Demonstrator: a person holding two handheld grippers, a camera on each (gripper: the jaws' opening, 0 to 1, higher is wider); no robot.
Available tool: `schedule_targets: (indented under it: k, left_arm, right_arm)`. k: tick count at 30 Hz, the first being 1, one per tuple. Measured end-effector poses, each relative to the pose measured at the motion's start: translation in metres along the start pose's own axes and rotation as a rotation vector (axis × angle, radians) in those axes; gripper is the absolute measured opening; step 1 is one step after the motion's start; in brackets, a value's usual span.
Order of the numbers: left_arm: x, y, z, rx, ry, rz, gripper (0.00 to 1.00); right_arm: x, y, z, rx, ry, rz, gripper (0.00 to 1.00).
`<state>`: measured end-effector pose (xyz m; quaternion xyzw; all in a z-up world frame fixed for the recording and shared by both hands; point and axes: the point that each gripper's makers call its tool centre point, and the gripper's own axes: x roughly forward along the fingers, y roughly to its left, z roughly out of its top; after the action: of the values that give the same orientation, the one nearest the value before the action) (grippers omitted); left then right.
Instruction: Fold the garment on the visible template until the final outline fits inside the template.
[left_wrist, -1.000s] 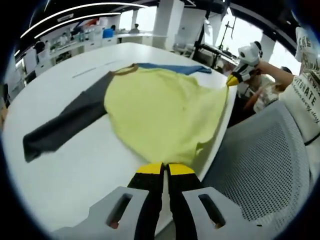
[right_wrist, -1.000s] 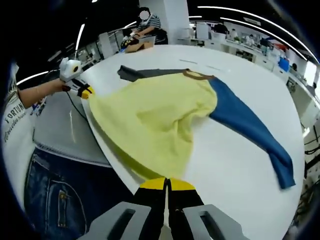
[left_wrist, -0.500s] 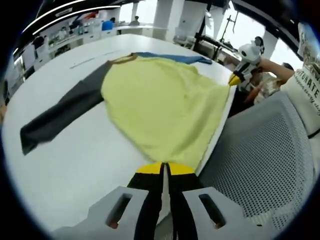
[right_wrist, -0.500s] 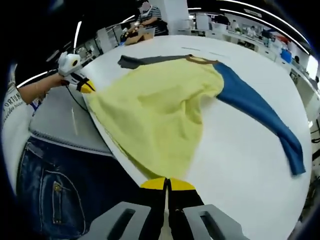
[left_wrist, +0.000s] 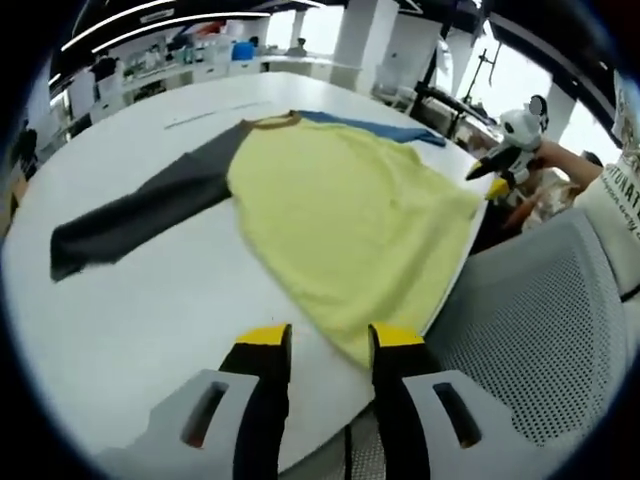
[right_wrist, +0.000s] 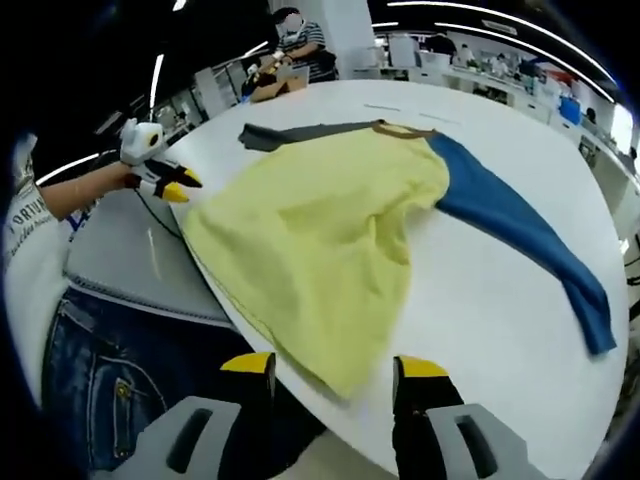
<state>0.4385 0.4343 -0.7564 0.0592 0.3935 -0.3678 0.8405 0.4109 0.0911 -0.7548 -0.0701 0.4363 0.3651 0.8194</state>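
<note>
Folding has not begun, by the look of it: the garment (left_wrist: 350, 220) lies spread flat across the middle of the white table (left_wrist: 140, 320), yellow body central, grey sleeve (left_wrist: 140, 210) out to mid-left, blue sleeve (right_wrist: 525, 240) reaching lower right in the right gripper view. Both the left hand-held gripper (left_wrist: 322, 345) and the right hand-held gripper (right_wrist: 335, 372) stand spread and empty at the hem. No template outline is discernible under the cloth; only faint marks show on the far tabletop.
</note>
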Motion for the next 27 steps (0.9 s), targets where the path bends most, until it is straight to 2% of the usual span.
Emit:
schedule_targets:
  k: [7,11,15,19,24,27]
  left_arm:
    - [0.001,0.012,0.014,-0.048,-0.075,0.042,0.53]
    - [0.002,0.017,0.021,-0.057,-0.104,0.060,0.62]
    - [0.004,0.024,0.029,-0.043,-0.124,0.083,0.68]
    - [0.006,0.030,0.037,-0.029,-0.146,0.097,0.74]
    - [0.009,0.035,0.047,-0.017,-0.165,0.106,0.79]
    - [0.012,0.041,0.055,-0.012,-0.187,0.123,0.80]
  right_arm:
    - [-0.001,-0.005,0.032,0.006,-0.142,0.001,0.53]
    - [0.000,-0.013,0.050,-0.002,-0.205,-0.010,0.64]
    - [0.002,-0.021,0.061,-0.007,-0.234,-0.018,0.67]
    - [0.005,-0.029,0.071,-0.009,-0.266,-0.034,0.76]
    - [0.008,-0.041,0.085,0.005,-0.309,-0.043,0.81]
    - [0.010,-0.049,0.094,0.015,-0.335,-0.051,0.80]
